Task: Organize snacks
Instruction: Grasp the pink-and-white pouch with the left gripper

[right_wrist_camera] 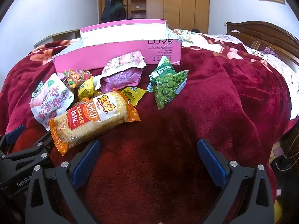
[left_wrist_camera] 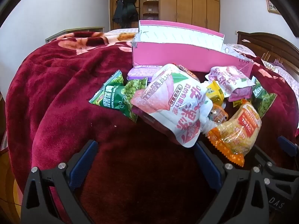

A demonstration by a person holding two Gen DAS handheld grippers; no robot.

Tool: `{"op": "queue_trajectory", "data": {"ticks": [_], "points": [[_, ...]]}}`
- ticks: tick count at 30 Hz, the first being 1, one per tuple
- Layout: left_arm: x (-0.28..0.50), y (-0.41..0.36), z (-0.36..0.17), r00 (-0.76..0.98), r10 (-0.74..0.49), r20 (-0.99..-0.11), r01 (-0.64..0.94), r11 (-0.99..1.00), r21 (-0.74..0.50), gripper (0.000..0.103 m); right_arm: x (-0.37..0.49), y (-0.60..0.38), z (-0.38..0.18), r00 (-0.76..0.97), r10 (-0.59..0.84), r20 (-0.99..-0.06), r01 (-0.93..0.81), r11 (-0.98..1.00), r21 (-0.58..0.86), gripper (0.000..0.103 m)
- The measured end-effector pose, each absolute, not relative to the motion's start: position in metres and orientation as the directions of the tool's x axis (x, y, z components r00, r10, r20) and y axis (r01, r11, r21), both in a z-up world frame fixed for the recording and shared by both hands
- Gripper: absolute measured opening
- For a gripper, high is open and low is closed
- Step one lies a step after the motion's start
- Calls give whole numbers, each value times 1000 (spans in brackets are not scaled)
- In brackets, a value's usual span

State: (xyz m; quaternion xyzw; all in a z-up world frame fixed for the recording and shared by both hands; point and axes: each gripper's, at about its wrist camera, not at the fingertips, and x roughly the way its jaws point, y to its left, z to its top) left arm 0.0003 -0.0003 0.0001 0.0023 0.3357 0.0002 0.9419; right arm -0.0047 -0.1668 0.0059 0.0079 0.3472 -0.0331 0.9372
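Note:
A pile of snacks lies on a red blanket (left_wrist_camera: 61, 93) before an open pink box (left_wrist_camera: 177, 56), which also shows in the right wrist view (right_wrist_camera: 119, 54). A white-pink pouch (left_wrist_camera: 173, 102) lies nearest my left gripper (left_wrist_camera: 145, 149), which is open and empty just short of it. An orange rice-cracker pack (right_wrist_camera: 93, 119) lies just left of my right gripper (right_wrist_camera: 149, 149), also open and empty. Green pea packs (left_wrist_camera: 112, 97) (right_wrist_camera: 166, 85), a second pink pouch (right_wrist_camera: 123, 72) and small yellow packets (right_wrist_camera: 86, 89) lie around.
A purple tin (left_wrist_camera: 142, 72) lies against the box front. A wooden wardrobe (right_wrist_camera: 177, 3) and a dark headboard (right_wrist_camera: 265, 35) stand behind the bed. The other gripper shows at the right edge of the left wrist view (left_wrist_camera: 284, 168).

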Motion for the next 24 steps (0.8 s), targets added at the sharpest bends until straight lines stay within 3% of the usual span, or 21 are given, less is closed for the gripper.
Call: {"op": "queue_trajectory", "data": {"ticks": [16,24], "points": [[-6,12,12,776,-70,-627,79,997,-13,97,-11,-171,6,761,-15,-648,40,999,23,103],[-22,21,38,805,-99,-585,112,994,-14,96,-21,-174,16,773,124,-622,-70,991,111,103]]}}
